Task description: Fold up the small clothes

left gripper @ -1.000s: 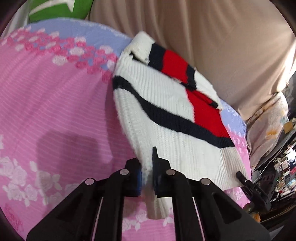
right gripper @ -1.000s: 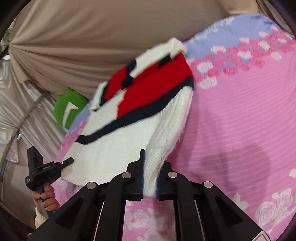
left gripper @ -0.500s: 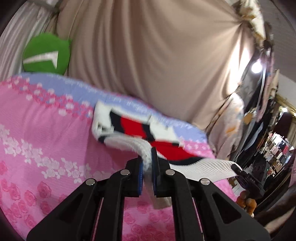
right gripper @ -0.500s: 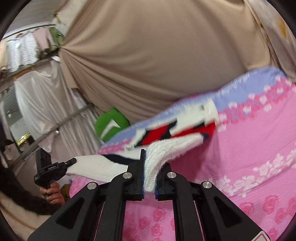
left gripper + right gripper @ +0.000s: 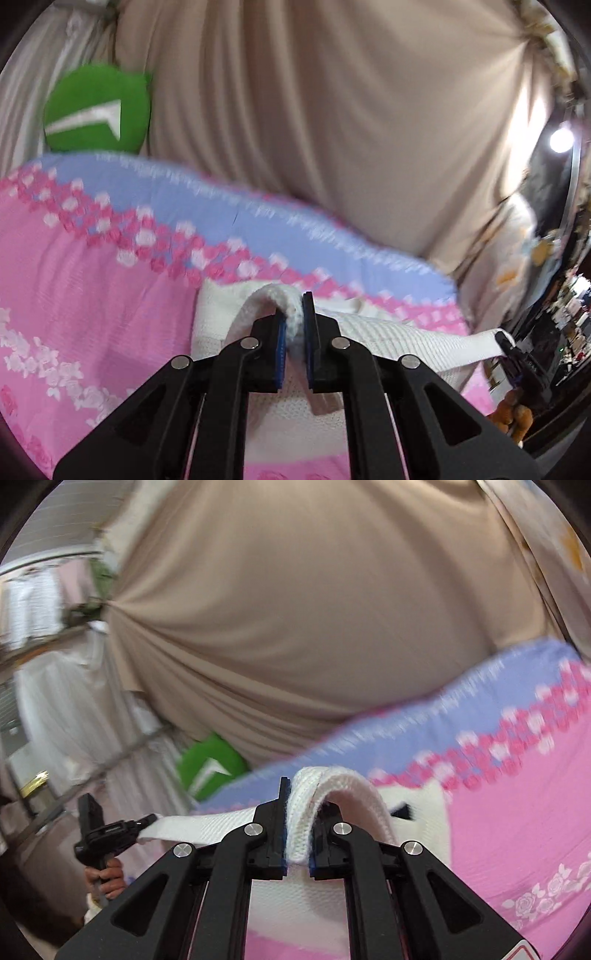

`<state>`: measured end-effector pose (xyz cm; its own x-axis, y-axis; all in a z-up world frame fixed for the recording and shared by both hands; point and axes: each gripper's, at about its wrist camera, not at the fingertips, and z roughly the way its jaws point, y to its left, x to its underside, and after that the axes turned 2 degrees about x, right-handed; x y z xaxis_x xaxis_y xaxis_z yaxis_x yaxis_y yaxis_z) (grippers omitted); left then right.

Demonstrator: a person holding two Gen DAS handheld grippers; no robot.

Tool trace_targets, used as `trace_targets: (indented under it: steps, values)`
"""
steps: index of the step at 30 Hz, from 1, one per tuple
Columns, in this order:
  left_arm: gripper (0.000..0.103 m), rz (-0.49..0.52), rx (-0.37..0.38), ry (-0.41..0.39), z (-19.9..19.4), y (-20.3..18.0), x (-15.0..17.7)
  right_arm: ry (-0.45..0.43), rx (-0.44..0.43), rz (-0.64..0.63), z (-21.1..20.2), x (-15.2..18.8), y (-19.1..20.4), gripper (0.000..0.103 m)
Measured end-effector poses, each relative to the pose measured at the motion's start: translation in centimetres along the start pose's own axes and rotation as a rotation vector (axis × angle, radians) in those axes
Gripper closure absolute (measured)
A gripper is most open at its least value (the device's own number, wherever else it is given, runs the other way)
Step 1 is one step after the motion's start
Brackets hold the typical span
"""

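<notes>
Hanging taut between both tools, the white knit sweater (image 5: 388, 332) shows ribbed edges.

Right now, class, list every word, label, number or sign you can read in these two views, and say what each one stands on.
None can be read.
Green cushion: a white arrow-like mark, no letters.
Left gripper, seen from the right wrist view: a small pale print on its body, too blurred to read.
Right gripper: a red and white sticker at the frame's lower corner, cut off, nothing legible.

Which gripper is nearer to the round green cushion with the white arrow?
Left. The left gripper has the cushion on its own side; the right gripper lies beyond it.
</notes>
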<state>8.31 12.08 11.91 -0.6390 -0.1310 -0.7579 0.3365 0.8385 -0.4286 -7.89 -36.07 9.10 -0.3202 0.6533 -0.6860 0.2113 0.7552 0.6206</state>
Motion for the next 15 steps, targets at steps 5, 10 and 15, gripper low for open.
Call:
trace_targets:
  steps: [5,10,15]
  values:
    - [0.096,-0.062,-0.127,0.160,11.5,3.0,-0.5,0.136,0.139,0.105,8.7,-0.5,-5.0,0.096]
    - [0.095,-0.067,-0.217,0.181,16.7,4.5,-0.6,0.155,0.189,0.156,13.5,-1.7,-7.3,0.096]
    - [0.088,-0.102,-0.207,0.183,18.3,5.7,0.0,0.139,0.215,0.131,14.5,-1.5,-6.6,0.096]
